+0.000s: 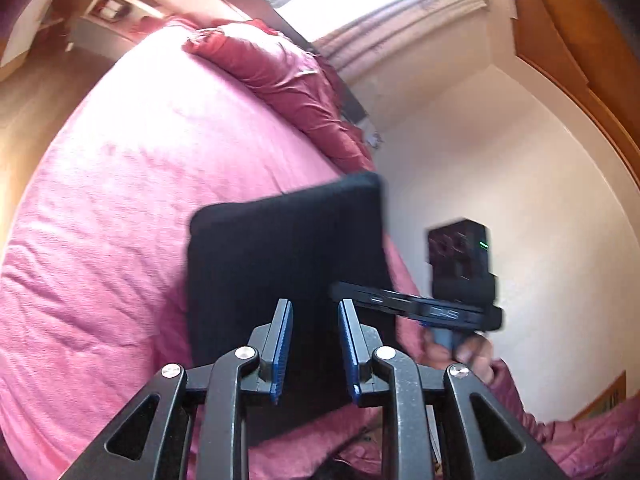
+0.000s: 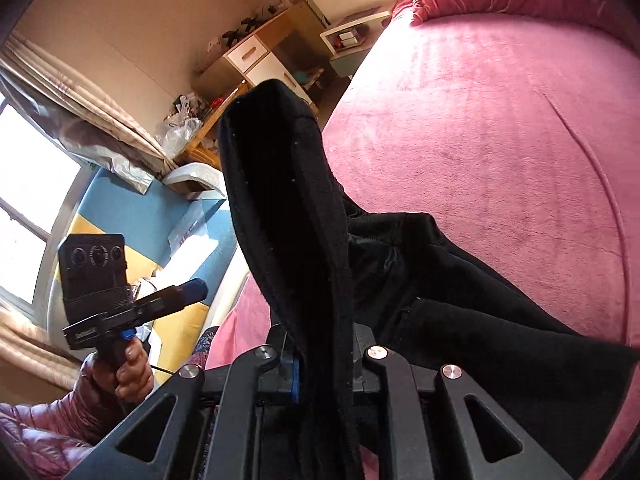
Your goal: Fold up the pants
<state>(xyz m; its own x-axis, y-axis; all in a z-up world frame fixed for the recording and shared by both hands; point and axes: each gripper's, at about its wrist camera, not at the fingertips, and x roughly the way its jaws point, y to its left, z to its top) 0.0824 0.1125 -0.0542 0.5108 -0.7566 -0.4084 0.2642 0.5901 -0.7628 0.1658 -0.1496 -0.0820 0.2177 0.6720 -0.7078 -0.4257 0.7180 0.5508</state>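
Note:
The black pants [image 1: 288, 264] hang folded over the pink bed [image 1: 140, 200], lifted at one side. My right gripper [image 2: 320, 360] is shut on a thick fold of the pants [image 2: 288, 220], which rises up between its fingers and drapes right onto the bed [image 2: 500, 140]. In the left wrist view the right gripper [image 1: 360, 300] reaches in from the right at the pants' edge. My left gripper [image 1: 315, 344] is open and empty, just in front of the pants. It also shows in the right wrist view [image 2: 192, 292], off to the left, away from the cloth.
A dark red duvet [image 1: 296, 88] lies bunched along the bed's far side. A white wall [image 1: 520, 160] is to the right. A wooden desk [image 2: 256, 52], a white nightstand [image 2: 352, 36] and a blue and yellow floor mat [image 2: 160, 220] are beside the bed.

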